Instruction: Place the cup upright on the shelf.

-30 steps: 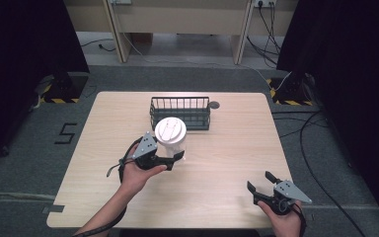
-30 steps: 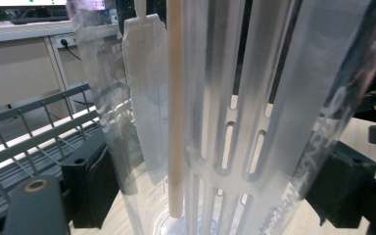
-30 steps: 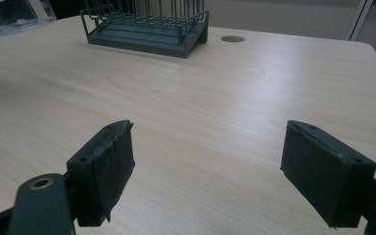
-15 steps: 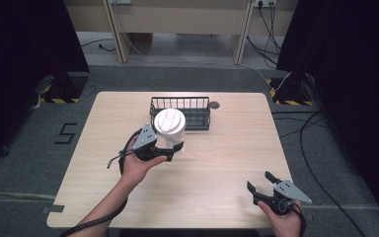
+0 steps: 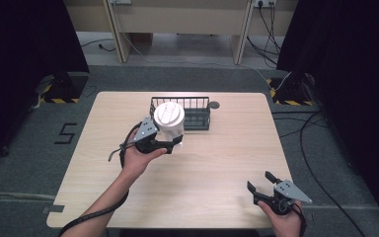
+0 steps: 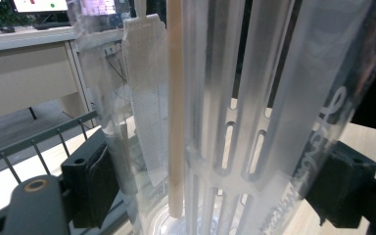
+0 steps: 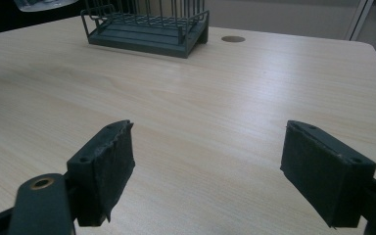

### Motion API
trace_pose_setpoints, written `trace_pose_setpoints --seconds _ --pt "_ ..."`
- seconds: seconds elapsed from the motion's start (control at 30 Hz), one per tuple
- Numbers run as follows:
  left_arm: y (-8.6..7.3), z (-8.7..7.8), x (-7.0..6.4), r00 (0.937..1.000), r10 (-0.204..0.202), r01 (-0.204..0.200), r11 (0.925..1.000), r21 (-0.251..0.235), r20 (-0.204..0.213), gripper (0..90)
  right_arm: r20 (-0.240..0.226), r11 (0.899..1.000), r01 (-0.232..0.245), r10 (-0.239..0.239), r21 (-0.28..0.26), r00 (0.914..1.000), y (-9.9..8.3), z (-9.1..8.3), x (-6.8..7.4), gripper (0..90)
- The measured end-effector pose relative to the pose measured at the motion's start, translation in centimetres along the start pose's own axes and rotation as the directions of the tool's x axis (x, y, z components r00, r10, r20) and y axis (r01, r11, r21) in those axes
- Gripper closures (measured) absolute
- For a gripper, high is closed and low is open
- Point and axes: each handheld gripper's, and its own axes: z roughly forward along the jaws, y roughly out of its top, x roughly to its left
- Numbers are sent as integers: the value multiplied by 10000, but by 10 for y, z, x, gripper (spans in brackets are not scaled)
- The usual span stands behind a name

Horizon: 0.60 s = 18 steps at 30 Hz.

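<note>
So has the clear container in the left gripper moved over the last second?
Yes. The clear container has gone away from the person toward the wire basket and now overlaps its near left corner in the high view, gripped by the left gripper.

Pale wood-grain rectangular tabletop (image 5: 217, 168), set on grey floor (image 5: 345, 163). Directly on it, toward the far edge: dark wire rack basket with slatted base (image 5: 197, 116), and just beside its right end, a small round dark grommet cap (image 5: 214, 104) set flush.

In my left hand-held gripper (image 6: 215, 181) view the clear container (image 6: 254, 122) runs past top and bottom edges; its lettering (image 6: 330, 142) is unreadable.
</note>
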Motion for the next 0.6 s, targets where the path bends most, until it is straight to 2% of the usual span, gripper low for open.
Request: trace_pose_setpoints --seconds 0.6 --pt "6 11 17 9994 23 -19 9999 108 -350 178 -8 10000 -30 30 -40 10000 0 0 0 206"
